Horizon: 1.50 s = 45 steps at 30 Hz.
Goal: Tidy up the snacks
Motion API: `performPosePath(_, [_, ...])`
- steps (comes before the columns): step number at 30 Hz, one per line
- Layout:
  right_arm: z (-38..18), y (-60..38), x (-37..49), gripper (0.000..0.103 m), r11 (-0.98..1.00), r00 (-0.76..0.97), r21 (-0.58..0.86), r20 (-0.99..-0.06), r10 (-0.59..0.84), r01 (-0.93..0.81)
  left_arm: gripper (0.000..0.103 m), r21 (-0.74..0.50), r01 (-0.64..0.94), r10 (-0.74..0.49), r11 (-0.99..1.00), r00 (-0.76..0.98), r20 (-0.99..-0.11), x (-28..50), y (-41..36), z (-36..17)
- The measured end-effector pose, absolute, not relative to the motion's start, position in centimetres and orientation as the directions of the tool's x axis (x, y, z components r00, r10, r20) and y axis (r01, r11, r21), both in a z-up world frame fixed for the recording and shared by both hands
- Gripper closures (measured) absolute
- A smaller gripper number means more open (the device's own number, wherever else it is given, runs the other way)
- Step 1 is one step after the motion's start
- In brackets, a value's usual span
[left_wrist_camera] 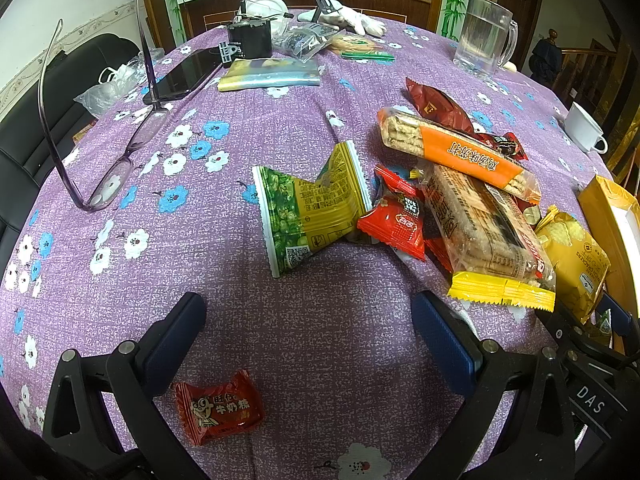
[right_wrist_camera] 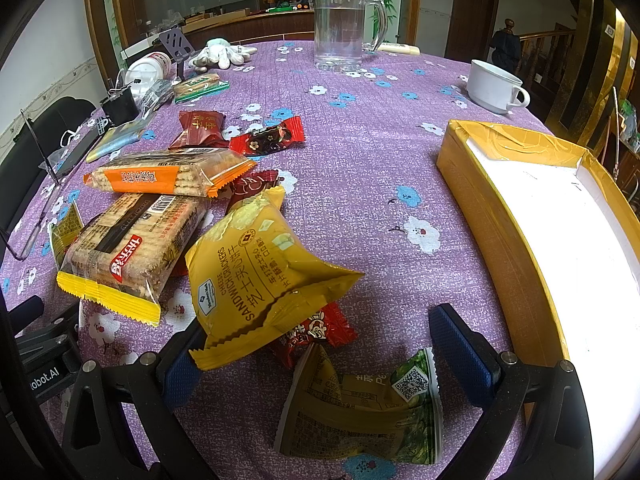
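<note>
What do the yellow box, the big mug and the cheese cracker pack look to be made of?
Yellow box: likely cardboard; glossy tape wrinkles along its rim, matte white inside.
Big mug: clear glass or hard plastic, see-through with a thick handle; cannot tell which.
Cheese cracker pack: thin plastic film, slightly shiny, creased, with a serrated sealed edge.

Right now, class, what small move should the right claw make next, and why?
Probably lower the open right claw and shut it on the green pea packet. The packet lies between its fingers, and the yellow box beside it looks empty.
</note>
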State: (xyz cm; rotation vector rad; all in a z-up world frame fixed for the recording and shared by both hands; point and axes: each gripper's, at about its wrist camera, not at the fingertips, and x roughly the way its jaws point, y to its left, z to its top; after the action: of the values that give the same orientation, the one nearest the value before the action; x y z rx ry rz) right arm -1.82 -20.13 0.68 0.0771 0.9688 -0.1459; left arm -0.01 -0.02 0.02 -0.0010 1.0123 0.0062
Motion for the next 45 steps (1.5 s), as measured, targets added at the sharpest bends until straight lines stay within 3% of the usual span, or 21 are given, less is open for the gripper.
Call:
performPosePath(31, [0.7, -20.1, -1.8, 0.000, 0.987, 0.557, 0.000, -0.825, -0.089, 0.158, 0.000, 0.002, -0.006, 0.005, 1.000, 0.530, -0.848, 0.0, 0.0, 0.0])
performPosePath(36, [0.7, -20.2, -1.8, 0.000, 0.987, 0.557, 0.000, -0.826, -0.089, 0.158, 0.000, -0.206, -0.009, -0.163, 0.978, 0.578, -0.799, -0.2, 2.7, 0.5])
performPosePath(38, [0.7, -20.1, -1.8, 0.000, 0.987, 0.557, 0.000, -0.825, -0.089, 0.158, 0.000, -0.167, -0.007, -0.134, 0.986, 0.568, -0.812, 0.1, 2.1, 0.3])
performPosePath(42, [0.7, -20.2, -1.8, 0.000, 0.987, 0.557, 0.000, -0.826, -0.089, 0.158, 0.000, 0.068, -0.011, 0.063, 0.998, 0.544, -0.837, 0.8, -1.3, 0.0])
performPosePath(45, [0.7, -20.1, -1.8, 0.000, 0.987, 0.557, 0.000, -0.826, -0.089, 0.158, 0.000, 0.017, -0.020, 0.025, 1.000, 0.532, -0.846, 0.9, -0.3, -0.3])
